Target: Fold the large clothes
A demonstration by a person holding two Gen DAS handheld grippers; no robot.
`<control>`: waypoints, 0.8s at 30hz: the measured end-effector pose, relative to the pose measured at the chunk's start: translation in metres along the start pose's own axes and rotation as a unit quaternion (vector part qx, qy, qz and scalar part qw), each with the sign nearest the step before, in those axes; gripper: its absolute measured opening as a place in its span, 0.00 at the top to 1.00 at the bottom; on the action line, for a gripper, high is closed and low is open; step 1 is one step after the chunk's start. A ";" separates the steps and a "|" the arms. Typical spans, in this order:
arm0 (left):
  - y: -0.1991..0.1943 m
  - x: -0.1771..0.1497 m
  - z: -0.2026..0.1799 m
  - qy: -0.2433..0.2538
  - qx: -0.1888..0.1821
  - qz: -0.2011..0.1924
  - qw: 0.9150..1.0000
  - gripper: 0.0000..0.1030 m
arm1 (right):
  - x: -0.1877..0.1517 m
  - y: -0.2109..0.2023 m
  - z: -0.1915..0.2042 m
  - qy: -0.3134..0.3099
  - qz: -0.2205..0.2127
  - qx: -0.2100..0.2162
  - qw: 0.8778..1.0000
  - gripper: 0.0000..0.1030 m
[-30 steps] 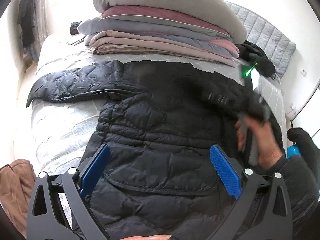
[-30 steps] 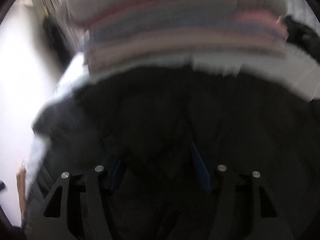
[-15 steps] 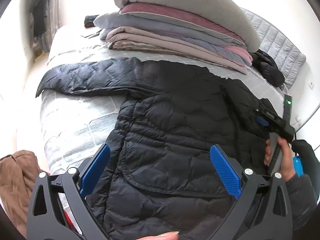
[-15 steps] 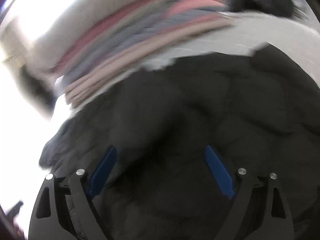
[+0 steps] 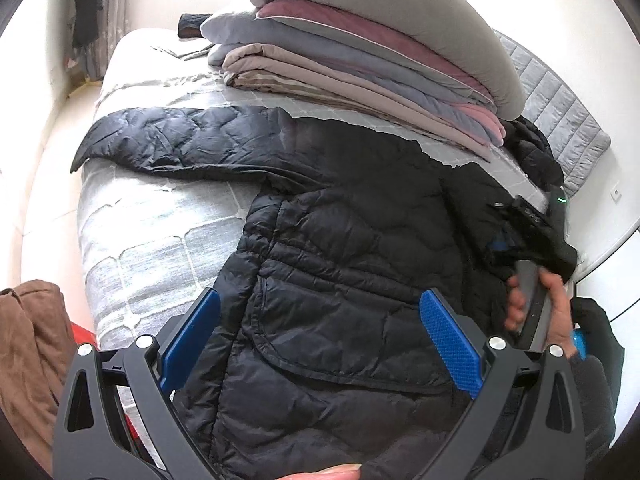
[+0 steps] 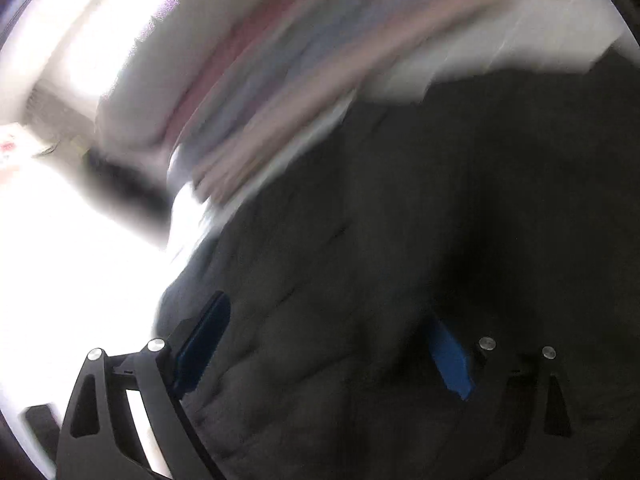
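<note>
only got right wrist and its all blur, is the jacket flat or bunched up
Observer: Mostly flat. The jacket lies spread across the bed, with one sleeve stretched straight out to the side.
Operator: left gripper holding any of it
Observer: No. It hovers over the pocket with jaws open, gripping nothing.
Operator: anything nearby i should know about
Observer: A brown garment hangs beside the bed, off the jacket's near corner.
</note>
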State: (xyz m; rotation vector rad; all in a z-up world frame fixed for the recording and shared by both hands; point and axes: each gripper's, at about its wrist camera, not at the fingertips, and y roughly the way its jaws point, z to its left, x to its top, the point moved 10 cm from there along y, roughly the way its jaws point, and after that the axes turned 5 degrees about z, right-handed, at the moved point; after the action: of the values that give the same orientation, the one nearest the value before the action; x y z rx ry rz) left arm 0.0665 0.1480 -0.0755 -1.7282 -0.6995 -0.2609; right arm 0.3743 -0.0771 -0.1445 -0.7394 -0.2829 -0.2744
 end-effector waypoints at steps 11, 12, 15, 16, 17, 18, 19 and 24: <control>-0.004 0.001 0.003 -0.010 -0.010 -0.003 1.000 0.06 | 0.016 -0.068 -0.022 0.044 -0.175 0.020 0.983 0.08; -0.002 0.000 0.003 -0.010 -0.009 -0.002 1.000 0.06 | 0.016 -0.062 -0.022 0.048 -0.167 0.025 0.984 0.08; 0.001 -0.001 0.003 -0.011 -0.008 0.003 1.000 0.06 | 0.010 -0.045 0.006 0.028 -0.138 0.061 0.988 0.08; 0.002 -0.001 0.003 -0.011 -0.007 0.005 1.000 0.06 | 0.002 -0.029 0.020 0.008 -0.109 0.074 0.991 0.08; 0.002 -0.002 0.003 -0.010 -0.008 0.005 1.000 0.06 | -0.005 -0.013 0.031 -0.006 -0.090 0.077 0.993 0.08; 0.001 -0.001 0.003 -0.011 -0.009 0.005 1.000 0.06 | -0.014 0.000 0.040 -0.022 -0.065 0.075 0.995 0.08; 0.000 -0.001 0.003 -0.011 -0.009 0.003 1.000 0.06 | -0.022 0.020 0.040 -0.037 -0.033 0.050 0.997 0.08; 0.003 0.004 0.016 -0.008 0.009 0.001 1.000 0.06 | -0.027 0.040 0.026 0.005 -0.009 0.022 1.000 0.08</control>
State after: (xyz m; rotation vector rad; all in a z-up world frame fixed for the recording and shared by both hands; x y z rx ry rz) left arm 0.0688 0.1640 -0.0801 -1.7163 -0.7104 -0.2393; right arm 0.3587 -0.0266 -0.1606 -0.6930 -0.2848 -0.2878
